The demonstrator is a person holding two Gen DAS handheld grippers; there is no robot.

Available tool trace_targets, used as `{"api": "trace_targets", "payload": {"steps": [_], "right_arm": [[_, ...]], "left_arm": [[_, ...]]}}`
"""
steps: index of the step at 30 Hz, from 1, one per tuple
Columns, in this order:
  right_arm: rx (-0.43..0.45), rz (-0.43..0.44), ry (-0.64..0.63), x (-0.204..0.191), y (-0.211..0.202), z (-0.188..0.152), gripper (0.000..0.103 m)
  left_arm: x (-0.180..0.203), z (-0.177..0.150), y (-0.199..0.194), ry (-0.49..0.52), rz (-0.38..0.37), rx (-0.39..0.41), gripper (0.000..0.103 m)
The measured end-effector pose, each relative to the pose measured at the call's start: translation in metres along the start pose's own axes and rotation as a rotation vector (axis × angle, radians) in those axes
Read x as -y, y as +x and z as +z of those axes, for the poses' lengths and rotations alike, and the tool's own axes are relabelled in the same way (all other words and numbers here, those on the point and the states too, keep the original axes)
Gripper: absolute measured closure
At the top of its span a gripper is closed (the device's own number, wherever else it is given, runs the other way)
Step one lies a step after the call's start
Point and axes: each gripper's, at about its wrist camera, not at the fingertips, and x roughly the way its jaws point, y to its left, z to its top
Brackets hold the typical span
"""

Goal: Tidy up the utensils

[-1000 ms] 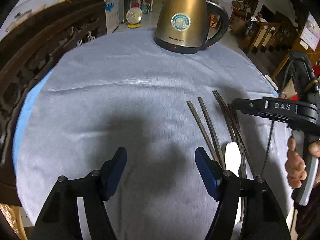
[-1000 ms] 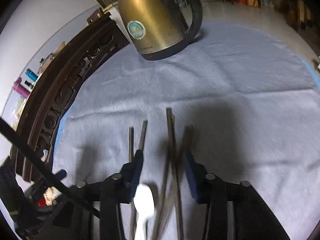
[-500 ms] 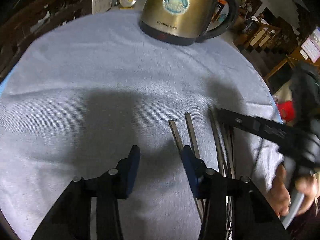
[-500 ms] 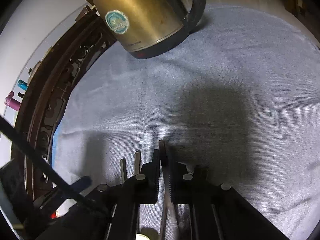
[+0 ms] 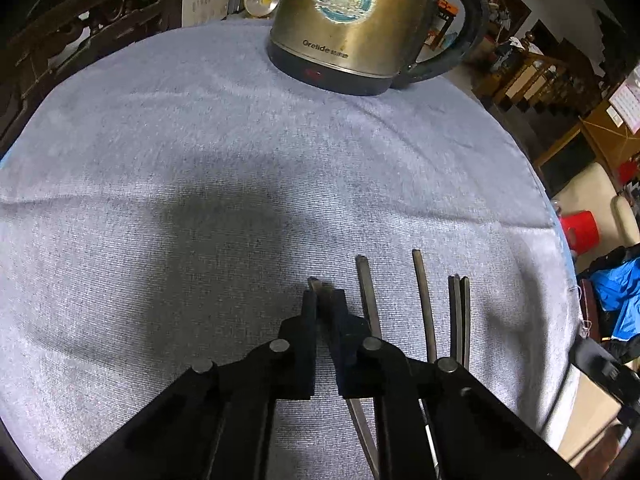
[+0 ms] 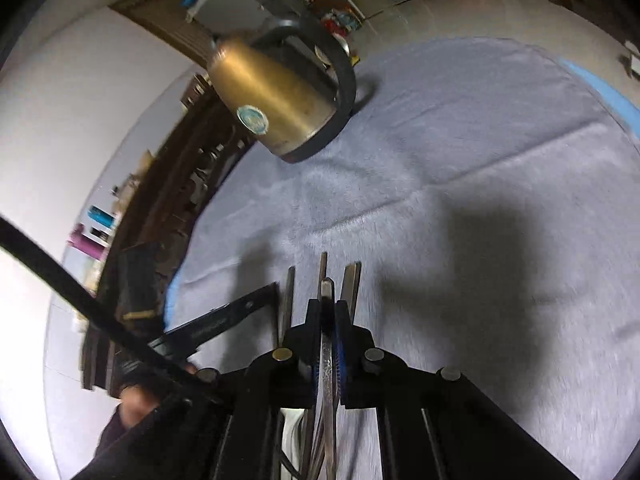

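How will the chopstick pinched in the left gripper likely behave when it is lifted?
The chopstick looks thin, straight and rigid, so probably stiff and light. The left gripper grips near one end, so it may pivot or droop. Its smooth dark finish may slip.

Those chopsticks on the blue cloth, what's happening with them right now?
A person is sorting dark chopsticks with two hand-held tools. The left claw is shut on one chopstick at the left of the row. The right claw is shut on another chopstick. The other loose chopsticks lie side by side on the cloth. A gold kettle stands at the far edge, untouched.
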Motion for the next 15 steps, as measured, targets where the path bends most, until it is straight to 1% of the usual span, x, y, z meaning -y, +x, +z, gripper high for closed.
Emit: {"api": "trace_targets", "payload": {"steps": [6, 8, 12, 13, 15], "right_arm": [[0.023, 0.035, 0.028, 0.008, -0.035, -0.023, 0.096], [0.027, 0.042, 0.034, 0.010, -0.042, -0.029, 0.096], [0.048, 0.067, 0.039, 0.008, -0.057, -0.037, 0.096], [0.054, 0.071, 0.036, 0.007, -0.062, -0.039, 0.096], [0.070, 0.086, 0.028, 0.002, -0.073, -0.044, 0.096]], "left_arm": [[0.001, -0.013, -0.010, 0.044, 0.046, 0.023, 0.097], [-0.002, -0.019, -0.022, 0.053, 0.042, 0.049, 0.097], [-0.004, -0.035, -0.065, 0.077, 0.014, 0.128, 0.097], [-0.004, -0.038, -0.075, 0.085, 0.011, 0.144, 0.103], [-0.004, -0.044, -0.093, 0.097, 0.003, 0.170, 0.103]]}}
